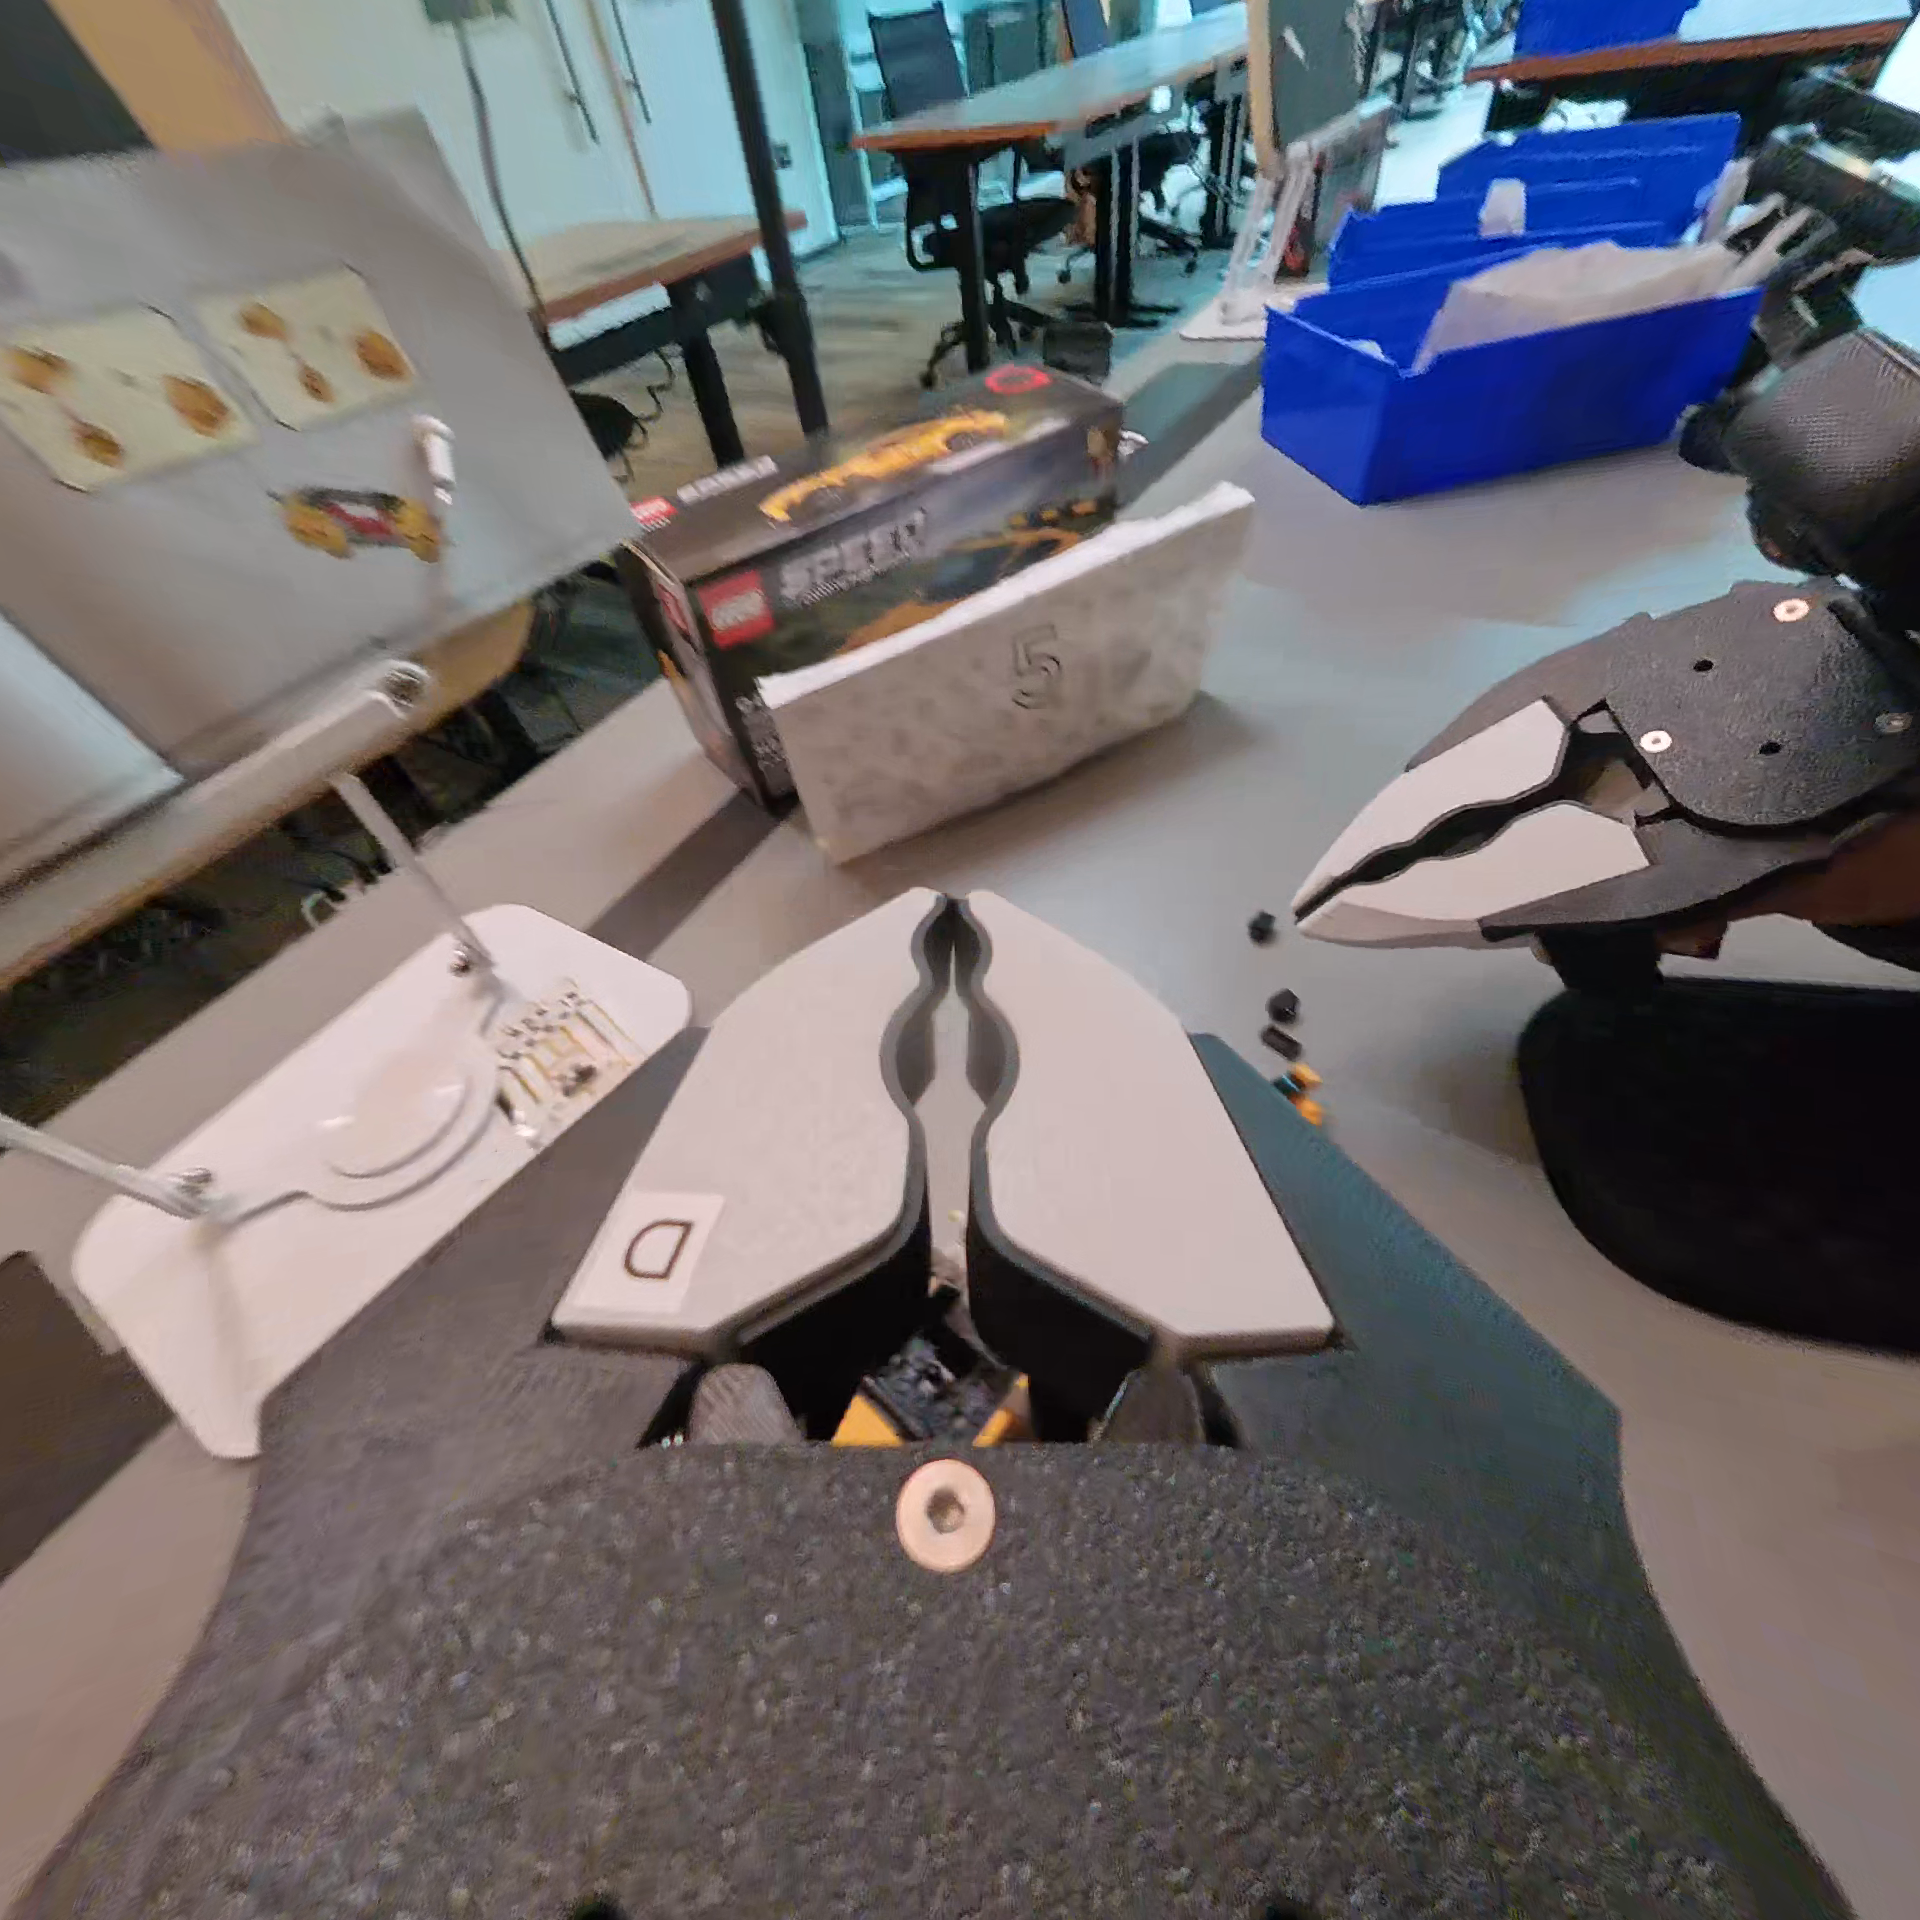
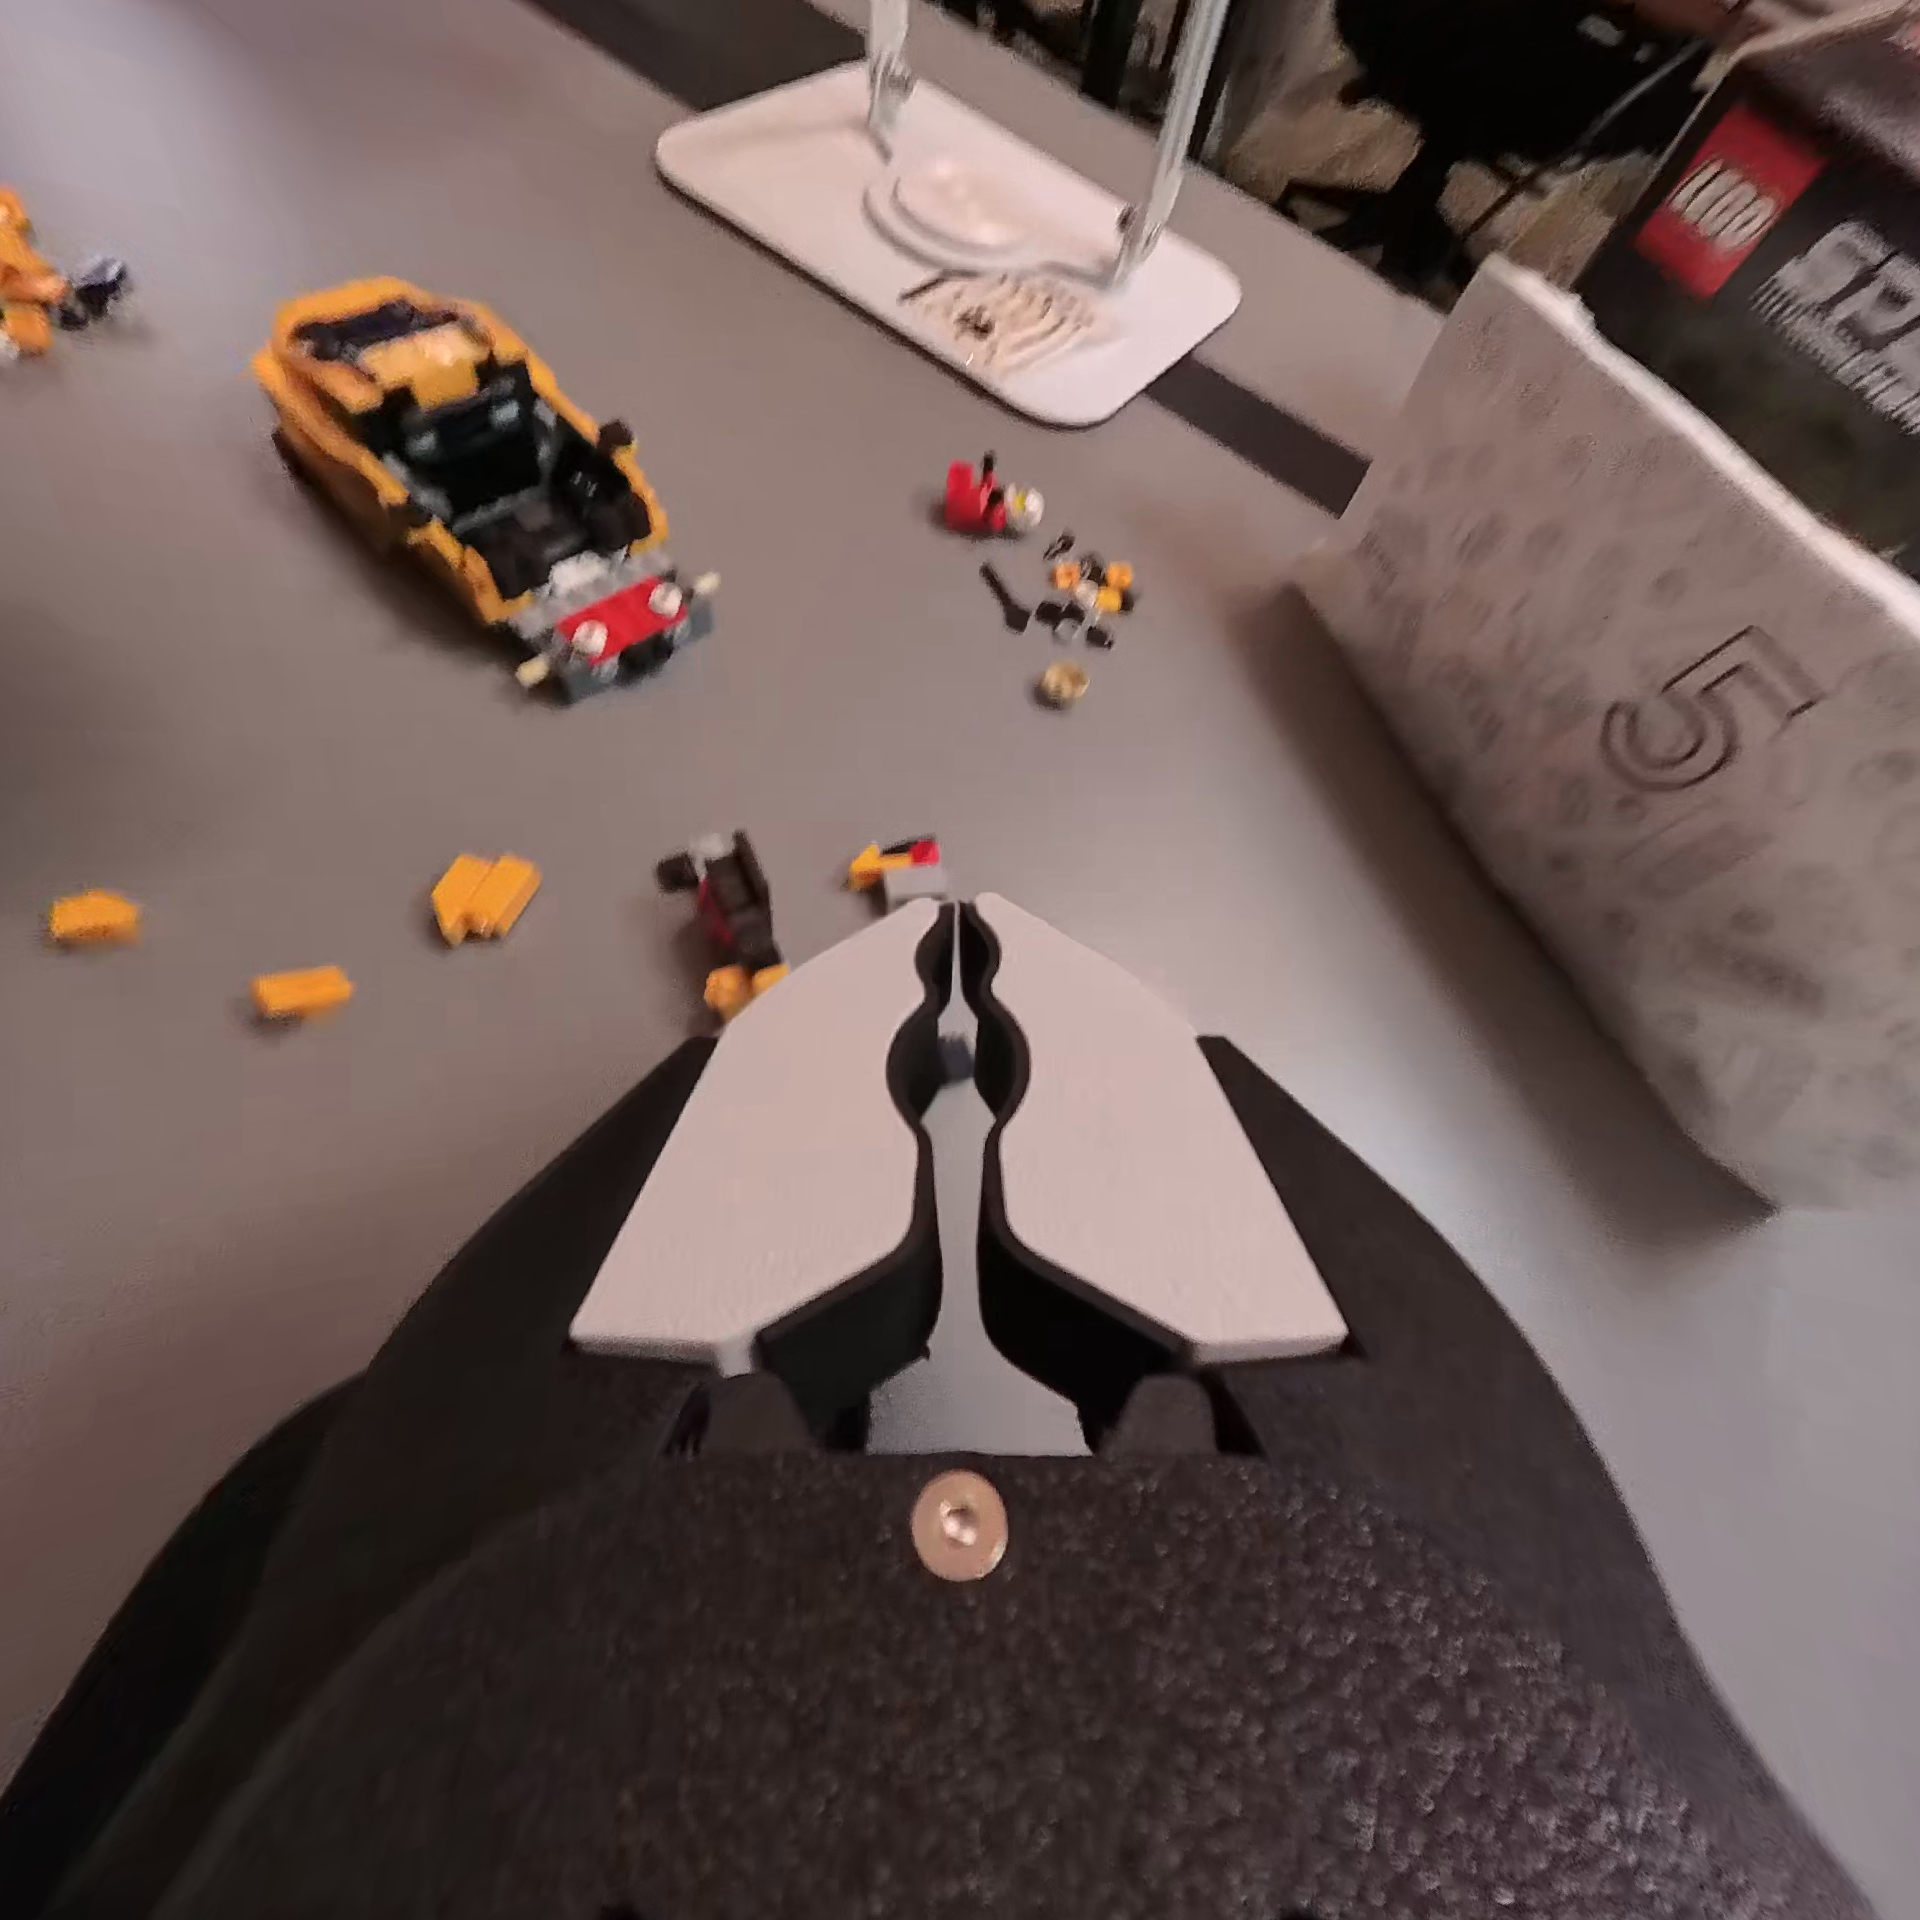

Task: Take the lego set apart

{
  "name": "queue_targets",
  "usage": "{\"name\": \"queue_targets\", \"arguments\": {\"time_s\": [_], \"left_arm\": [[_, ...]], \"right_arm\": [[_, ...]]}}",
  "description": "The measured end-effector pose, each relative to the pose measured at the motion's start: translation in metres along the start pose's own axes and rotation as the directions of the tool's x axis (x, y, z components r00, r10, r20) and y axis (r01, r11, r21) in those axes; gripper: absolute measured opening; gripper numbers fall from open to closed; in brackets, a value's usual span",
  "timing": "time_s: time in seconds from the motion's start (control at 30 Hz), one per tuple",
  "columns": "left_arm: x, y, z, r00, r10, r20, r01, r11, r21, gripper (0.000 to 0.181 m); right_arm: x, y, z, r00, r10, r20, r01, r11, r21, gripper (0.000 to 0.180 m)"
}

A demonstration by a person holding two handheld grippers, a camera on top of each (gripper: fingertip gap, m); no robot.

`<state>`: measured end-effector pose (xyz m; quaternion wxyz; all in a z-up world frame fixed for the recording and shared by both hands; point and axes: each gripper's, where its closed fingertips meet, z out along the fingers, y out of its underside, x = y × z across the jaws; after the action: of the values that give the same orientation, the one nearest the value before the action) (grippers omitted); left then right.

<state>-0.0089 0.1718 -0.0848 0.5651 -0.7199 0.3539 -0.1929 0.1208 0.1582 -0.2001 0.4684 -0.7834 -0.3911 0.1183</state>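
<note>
While the grey table (image 2: 935, 748) is stretching out under my tongs, the white paper bag (image 2: 1621, 748) is leaning against the dark set box (image 1: 883, 540) at its far side. A white stand base (image 2: 956, 239) is sitting near the table's far edge. The yellow lego car (image 2: 457, 468) is resting half stripped, well apart from my right gripper (image 2: 954, 909), with loose yellow bricks (image 2: 483, 894) and small black bits (image 2: 1081, 603) lying scattered between. My right gripper's tips are pressing together on nothing I can see. My left gripper (image 1: 951, 904) is closing tip to tip too, empty, hovering over yellow and black parts.
</note>
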Motion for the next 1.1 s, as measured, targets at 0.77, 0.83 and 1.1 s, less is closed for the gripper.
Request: {"name": "queue_targets", "arguments": {"time_s": [0.77, 0.83, 1.1], "left_arm": [[0.108, 0.134, -0.002, 0.913, 0.004, -0.407, -0.094, 0.975, -0.202, 0.036], [0.111, 0.133, -0.003, 0.903, -0.008, -0.429, -0.077, 0.981, -0.180, 0.033], [0.095, 0.138, -0.003, 0.929, -0.028, -0.370, -0.047, 0.980, -0.194, 0.042]], "right_arm": [[-0.104, 0.019, 0.012, 0.838, -0.221, 0.499, 0.259, 0.966, -0.006, 0.033], [-0.108, 0.019, 0.021, 0.828, -0.247, 0.503, 0.297, 0.955, -0.020, 0.033], [-0.123, 0.020, 0.043, 0.788, -0.238, 0.568, 0.359, 0.927, -0.110, 0.033]]}}
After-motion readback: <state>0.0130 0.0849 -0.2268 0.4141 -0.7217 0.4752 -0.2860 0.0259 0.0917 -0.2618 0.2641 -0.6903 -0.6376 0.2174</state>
